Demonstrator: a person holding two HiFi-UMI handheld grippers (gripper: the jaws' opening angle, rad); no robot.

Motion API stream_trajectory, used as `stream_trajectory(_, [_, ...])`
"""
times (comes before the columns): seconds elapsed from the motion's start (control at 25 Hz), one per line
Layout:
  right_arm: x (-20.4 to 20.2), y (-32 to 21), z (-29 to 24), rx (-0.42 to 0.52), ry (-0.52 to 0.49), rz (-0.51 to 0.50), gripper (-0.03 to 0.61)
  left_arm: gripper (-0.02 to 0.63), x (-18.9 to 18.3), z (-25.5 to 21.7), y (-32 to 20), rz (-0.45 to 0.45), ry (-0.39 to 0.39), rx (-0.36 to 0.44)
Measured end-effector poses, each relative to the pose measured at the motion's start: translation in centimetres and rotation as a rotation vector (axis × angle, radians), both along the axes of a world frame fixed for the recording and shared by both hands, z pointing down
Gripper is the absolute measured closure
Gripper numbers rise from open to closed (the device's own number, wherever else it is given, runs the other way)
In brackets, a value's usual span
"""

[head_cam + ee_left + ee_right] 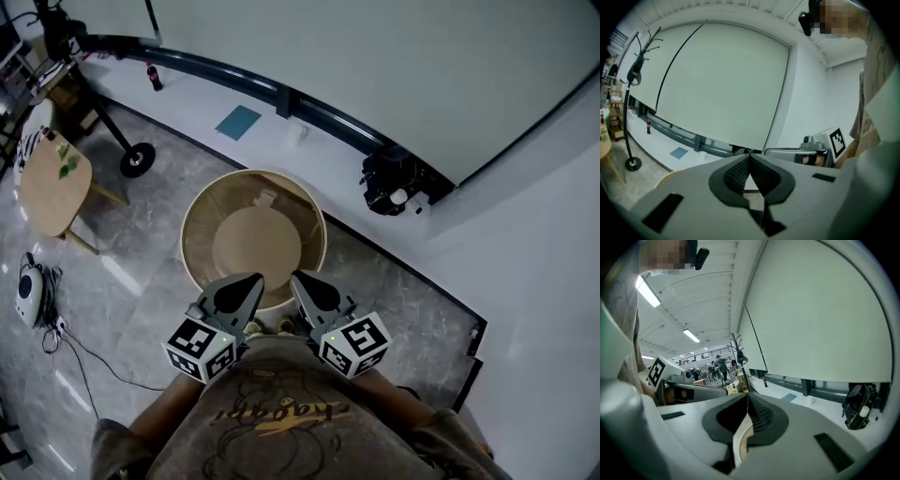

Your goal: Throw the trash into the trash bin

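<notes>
1. Left gripper [750,154] — shut, tips pressed together, nothing in between.
2. Right gripper [747,395] — the same: shut and empty.
3. Both held up close to the chest, side by side, tips pointing out over the near edge of the trash bin [195,225].
4. Round, tan and open on top, that bin; standing on the grey floor, close to the white wall.
5. Down inside, near the far wall of the bin: one small pale scrap [266,198]. Looks like the trash, already in. Too small to tell what kind.
6. Probably very light and soft, like paper or thin card. Likely to bend or crumple, not to break. Probably not slippery.
7. If picked up again, best pinched at an edge that sticks up, with a gentle squeeze. No need for a hard grip on something so light.
8. Could blow or flutter away if let go from high up, so better dropped right above the middle of the bin.
9. Off to the left, well away from the bin — a small wooden table [52,187].
10. Seems close to done, with the scrap in the bin and both grippers empty.
</notes>
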State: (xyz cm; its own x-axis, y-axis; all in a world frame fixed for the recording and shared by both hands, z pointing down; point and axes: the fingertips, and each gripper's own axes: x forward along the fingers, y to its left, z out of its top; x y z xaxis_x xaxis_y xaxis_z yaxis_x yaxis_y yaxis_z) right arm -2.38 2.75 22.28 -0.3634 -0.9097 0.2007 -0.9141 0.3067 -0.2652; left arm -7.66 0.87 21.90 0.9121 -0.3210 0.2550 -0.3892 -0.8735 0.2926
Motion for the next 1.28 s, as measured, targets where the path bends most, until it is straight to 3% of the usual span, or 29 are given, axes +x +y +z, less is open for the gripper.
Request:
stream_trajectory(0.16, [-2.0, -0.8, -1.7, 0.068, 0.042, -0.056, 0.559, 0.594, -1.7, -1.3, -1.2, -0.057, 0.015, 0.071])
stream_trajectory(0.48, [-3.1, -2.1, -2.2, 0.108, 0.015, -0.072, 0.560, 0.594, -3.0, -1.9, -2.7, -0.100, 0.040, 0.111])
stream_trajectory(1.28, [-4.1, -2.6, -1.8, 0.098, 0.039, -0.095, 0.560, 0.594, -3.6, -1.5, -3.1, -0.120, 0.048, 0.093])
